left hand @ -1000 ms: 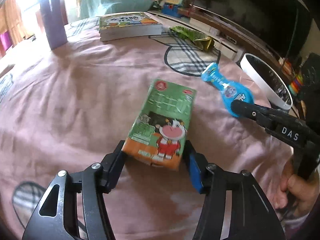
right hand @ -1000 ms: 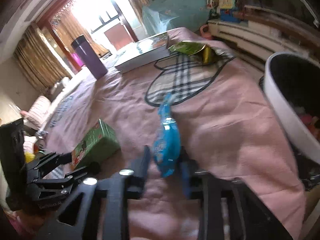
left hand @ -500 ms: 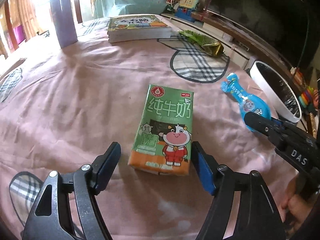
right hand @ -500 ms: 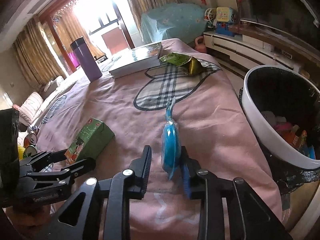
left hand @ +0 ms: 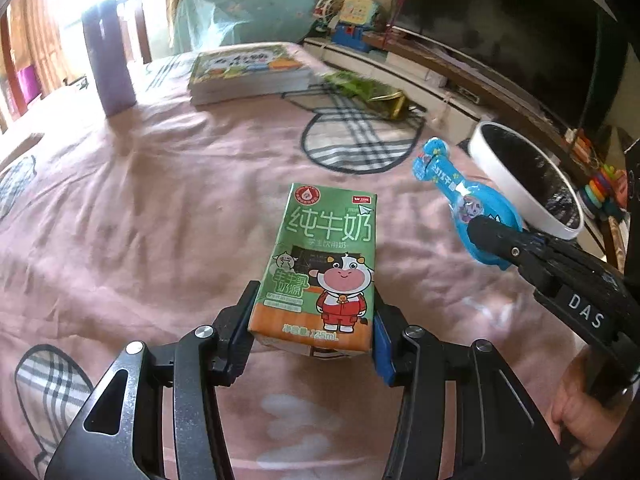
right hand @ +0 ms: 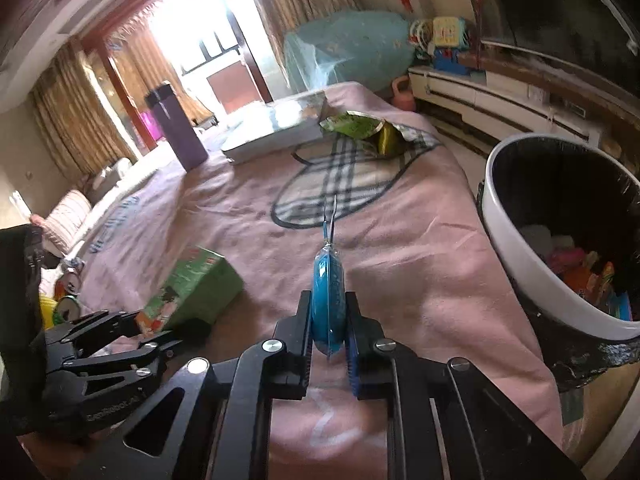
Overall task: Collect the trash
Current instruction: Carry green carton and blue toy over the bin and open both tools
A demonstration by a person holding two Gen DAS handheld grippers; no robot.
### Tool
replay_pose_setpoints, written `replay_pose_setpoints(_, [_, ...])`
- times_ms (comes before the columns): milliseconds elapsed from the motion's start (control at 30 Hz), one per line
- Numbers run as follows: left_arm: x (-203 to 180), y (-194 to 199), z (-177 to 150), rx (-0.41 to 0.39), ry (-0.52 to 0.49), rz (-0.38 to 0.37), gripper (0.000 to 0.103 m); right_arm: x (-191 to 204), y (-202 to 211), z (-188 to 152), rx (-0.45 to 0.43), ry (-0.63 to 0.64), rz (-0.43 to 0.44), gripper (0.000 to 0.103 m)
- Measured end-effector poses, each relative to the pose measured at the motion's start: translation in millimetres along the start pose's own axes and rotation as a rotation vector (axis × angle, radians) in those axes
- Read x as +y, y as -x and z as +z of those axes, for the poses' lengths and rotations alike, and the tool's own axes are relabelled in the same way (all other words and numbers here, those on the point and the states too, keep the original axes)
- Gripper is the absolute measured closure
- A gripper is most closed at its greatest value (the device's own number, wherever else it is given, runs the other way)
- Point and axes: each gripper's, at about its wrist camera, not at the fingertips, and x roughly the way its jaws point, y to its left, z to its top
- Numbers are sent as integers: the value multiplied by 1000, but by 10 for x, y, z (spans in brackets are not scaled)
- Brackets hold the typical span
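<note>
A green milk carton (left hand: 326, 264) with a cartoon cow lies on the pink bedspread (left hand: 160, 200). My left gripper (left hand: 312, 332) is shut on its near end. The carton also shows in the right wrist view (right hand: 192, 292). My right gripper (right hand: 329, 328) is shut on a blue fish-shaped wrapper (right hand: 329, 292), held edge-on above the bedspread; it also shows in the left wrist view (left hand: 464, 204). A white trash bin (right hand: 532, 264) with a black liner stands just right of the bed and holds several colourful wrappers.
A green and gold snack bag (left hand: 368, 92) lies at the bed's far side by a stack of books (left hand: 248, 72). A purple flask (left hand: 108, 68) stands at the far left. A TV cabinet (right hand: 500, 96) runs along the right wall.
My left gripper has closed from open onto the milk carton. My right gripper holds the blue wrapper higher and more upright, nearer the bin.
</note>
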Motion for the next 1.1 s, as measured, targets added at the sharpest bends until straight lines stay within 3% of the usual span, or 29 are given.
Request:
replay_pose_setpoints(500, [-599,267,15,-52,-108,-77,55,-292,692,-132,-114,-70,-38,89])
replay_pose_setpoints(1100, [-1106,256,186,-46,-160,-188,55,-739,1083,-214,-183,-166,-99,89])
